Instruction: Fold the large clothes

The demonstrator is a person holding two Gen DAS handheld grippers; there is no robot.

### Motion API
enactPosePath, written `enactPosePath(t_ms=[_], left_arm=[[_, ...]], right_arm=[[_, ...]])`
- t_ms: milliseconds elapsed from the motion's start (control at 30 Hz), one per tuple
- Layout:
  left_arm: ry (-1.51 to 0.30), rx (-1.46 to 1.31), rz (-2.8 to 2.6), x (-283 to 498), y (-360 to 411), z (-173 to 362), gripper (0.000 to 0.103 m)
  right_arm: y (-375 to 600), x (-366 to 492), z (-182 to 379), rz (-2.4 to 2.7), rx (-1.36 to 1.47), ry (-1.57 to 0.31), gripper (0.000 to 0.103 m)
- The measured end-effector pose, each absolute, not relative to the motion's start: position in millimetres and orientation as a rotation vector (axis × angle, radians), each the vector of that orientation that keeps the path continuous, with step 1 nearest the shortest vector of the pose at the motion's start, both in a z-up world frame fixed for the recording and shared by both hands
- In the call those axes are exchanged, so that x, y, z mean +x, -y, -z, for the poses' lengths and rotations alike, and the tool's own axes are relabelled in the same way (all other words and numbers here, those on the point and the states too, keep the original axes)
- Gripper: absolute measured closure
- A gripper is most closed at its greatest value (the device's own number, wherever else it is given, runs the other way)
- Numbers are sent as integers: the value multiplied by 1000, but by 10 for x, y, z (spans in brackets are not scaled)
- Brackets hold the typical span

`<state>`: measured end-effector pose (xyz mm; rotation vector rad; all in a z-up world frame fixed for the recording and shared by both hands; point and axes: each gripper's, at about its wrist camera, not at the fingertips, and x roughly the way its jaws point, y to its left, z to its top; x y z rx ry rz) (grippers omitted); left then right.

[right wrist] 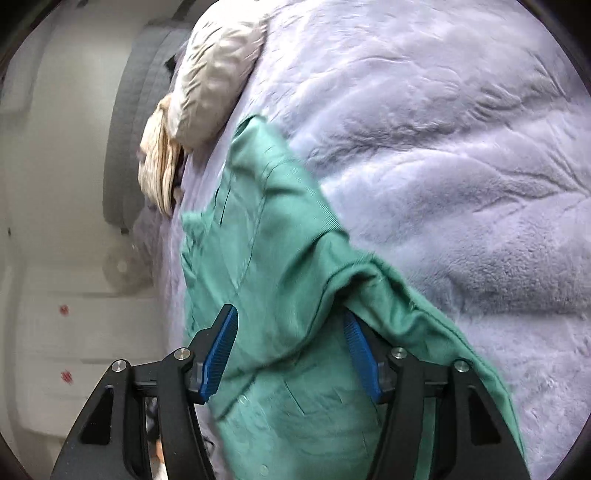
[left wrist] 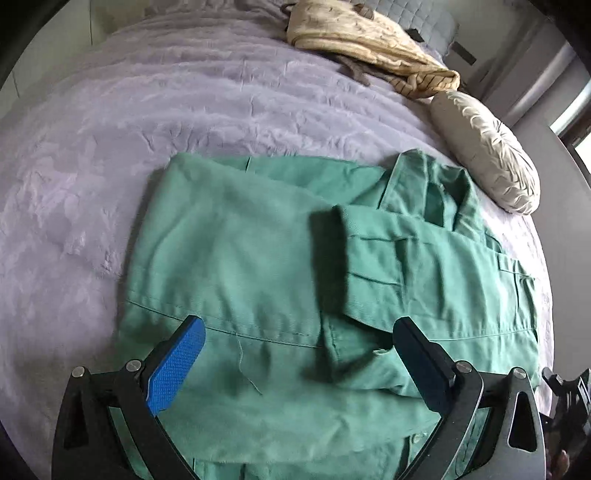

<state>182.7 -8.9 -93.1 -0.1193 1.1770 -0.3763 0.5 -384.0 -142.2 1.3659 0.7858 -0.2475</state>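
Observation:
A large green work jacket (left wrist: pixel 258 258) lies on a lavender plush bedspread (left wrist: pixel 184 110), its collar (left wrist: pixel 439 192) toward the right. One sleeve (left wrist: pixel 373 266) is folded across the body. My left gripper (left wrist: pixel 299 339) hovers open over the jacket's near part, with nothing pinched between its blue pads. In the right wrist view the same jacket (right wrist: pixel 277 258) runs up the middle. My right gripper (right wrist: pixel 290 347) stands open at its edge. A raised fold of cloth drapes over the right finger (right wrist: pixel 360 354), while the left finger (right wrist: pixel 221 350) is bare.
A round pleated cushion (left wrist: pixel 487 155) sits just beyond the collar, also visible in the right wrist view (right wrist: pixel 214 85). A beige striped garment (left wrist: pixel 362 40) is heaped near the grey headboard (left wrist: pixel 413 14). The bed's edge and a white floor (right wrist: pixel 55 295) lie on the right gripper's left.

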Motion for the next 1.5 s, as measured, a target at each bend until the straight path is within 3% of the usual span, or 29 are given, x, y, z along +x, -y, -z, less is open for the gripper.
enactPosePath(t_ms=[200, 267, 300, 333, 367, 667, 1000, 1033, 1067, 1100, 1167, 1233, 1267, 1300, 1500], left_arm=[[-1152, -48, 428, 1770, 299, 742, 1], [-1138, -10, 463, 1763, 466, 679, 1], [-1134, 8, 485, 1766, 572, 649, 1], [-1128, 35, 517, 1763, 735, 607, 1], [-1122, 53, 536, 1762, 846, 576, 1], [-1082, 238, 806, 1703, 2551, 429, 1], [-1113, 473, 932, 1629, 4090, 768, 1], [-1122, 487, 934, 1622, 4145, 801, 5], [-1139, 503, 942, 1611, 4205, 834, 24], [-1160, 516, 951, 1602, 4234, 867, 35], [-1184, 557, 979, 1532, 4297, 920, 83], [-1135, 588, 990, 1415, 4280, 875, 86], [-1117, 576, 992, 1396, 4249, 827, 88], [-1105, 542, 996, 1394, 4190, 754, 88], [-1089, 410, 1011, 1518, 4007, 508, 89]], right_arm=[[3928, -186, 1489, 293, 1458, -715, 41], [3965, -269, 1525, 313, 1486, -686, 55], [3980, -282, 1547, 318, 1494, -687, 72], [4000, -287, 1577, 324, 1501, -693, 97], [4022, -290, 1596, 335, 1503, -692, 100], [4072, -466, 1733, 303, 1542, -624, 99], [4115, -539, 1799, 191, 1563, -610, 92], [4115, -540, 1798, 185, 1566, -603, 86], [4111, -541, 1789, 179, 1568, -593, 82], [4109, -540, 1777, 176, 1568, -584, 73], [4104, -516, 1738, 182, 1566, -561, 63], [4107, -482, 1721, 199, 1569, -546, 66], [4117, -460, 1712, 221, 1564, -556, 78], [4130, -435, 1694, 231, 1552, -567, 100], [4069, -374, 1183, 302, 1250, -599, 101]])
